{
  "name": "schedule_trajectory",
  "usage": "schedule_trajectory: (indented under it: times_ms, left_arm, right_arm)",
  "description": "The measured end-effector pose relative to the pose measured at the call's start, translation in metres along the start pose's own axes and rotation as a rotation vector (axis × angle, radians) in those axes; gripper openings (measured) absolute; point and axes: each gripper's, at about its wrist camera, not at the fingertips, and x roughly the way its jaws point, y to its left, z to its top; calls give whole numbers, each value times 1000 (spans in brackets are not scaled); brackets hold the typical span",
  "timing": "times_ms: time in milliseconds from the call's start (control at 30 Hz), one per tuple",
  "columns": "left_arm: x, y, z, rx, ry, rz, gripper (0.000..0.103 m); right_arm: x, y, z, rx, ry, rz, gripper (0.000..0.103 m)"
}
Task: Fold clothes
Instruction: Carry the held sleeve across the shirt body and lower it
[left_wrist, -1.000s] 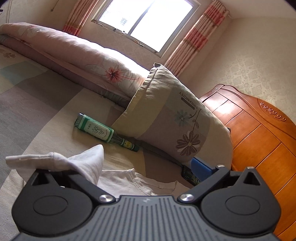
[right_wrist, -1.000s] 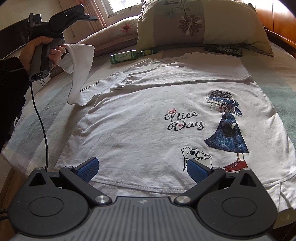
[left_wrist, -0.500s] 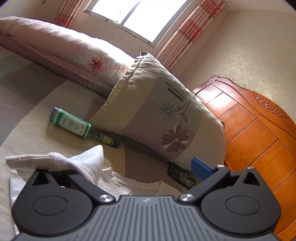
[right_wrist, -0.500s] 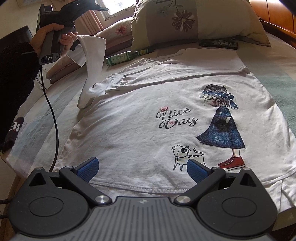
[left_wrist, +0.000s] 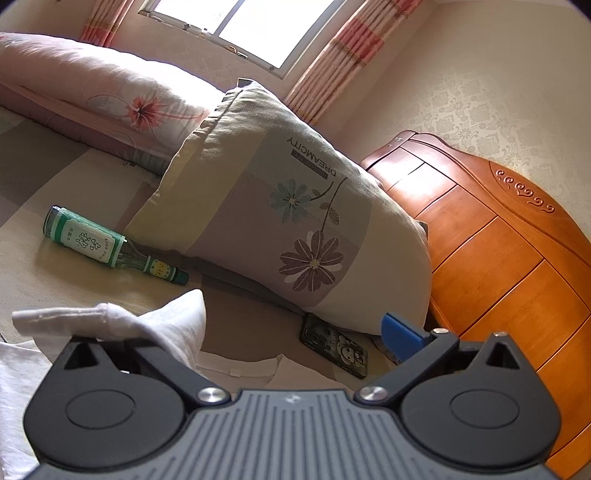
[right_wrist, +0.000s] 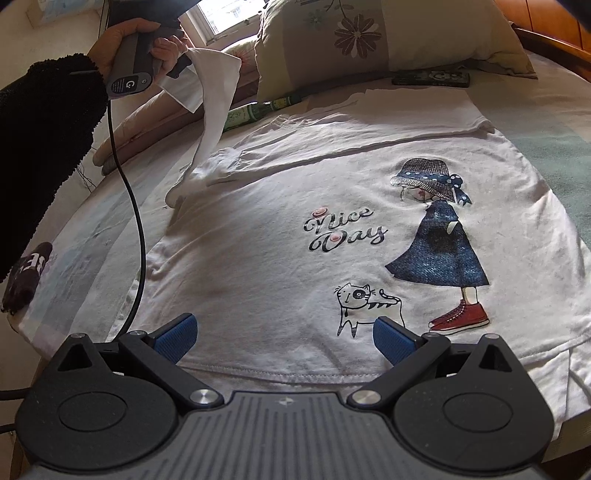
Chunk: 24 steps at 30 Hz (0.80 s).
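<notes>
A white T-shirt (right_wrist: 280, 236) with a "Nice Day" girl-and-cat print lies flat on the bed, hem nearest me. Its left sleeve (right_wrist: 214, 96) is lifted off the bed and hangs from the left gripper's handle (right_wrist: 129, 74), which a hand in a black sleeve holds. In the left wrist view that sleeve (left_wrist: 147, 325) drapes over and hides the left finger, while the blue right finger (left_wrist: 400, 334) stands well apart; the left gripper (left_wrist: 291, 332) is open. My right gripper (right_wrist: 284, 332) hovers open just above the hem, with nothing between its fingers.
A floral pillow (left_wrist: 288, 214) leans against the wooden headboard (left_wrist: 498, 251). A green glass bottle (left_wrist: 107, 245) and a dark phone (left_wrist: 334, 350) lie just beyond the shirt's collar. A folded quilt (left_wrist: 96, 92) sits under the window. A dark cloth (right_wrist: 26, 277) lies at the bed's left edge.
The left gripper has carried the sleeve higher and rightward, toward the pillow, pulling it up off the bed. The right gripper stays open by the hem, shifted slightly.
</notes>
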Motion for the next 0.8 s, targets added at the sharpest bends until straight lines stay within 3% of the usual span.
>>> schedule_trajectory:
  times_ms: [300, 800]
  left_arm:
    - [33, -28, -14, 48, 52, -22, 102]
    - [92, -64, -66, 135, 172, -65, 102]
  right_arm:
    - [1, -5, 0, 13, -3, 12, 103]
    - [3, -16, -1, 31, -4, 20, 103]
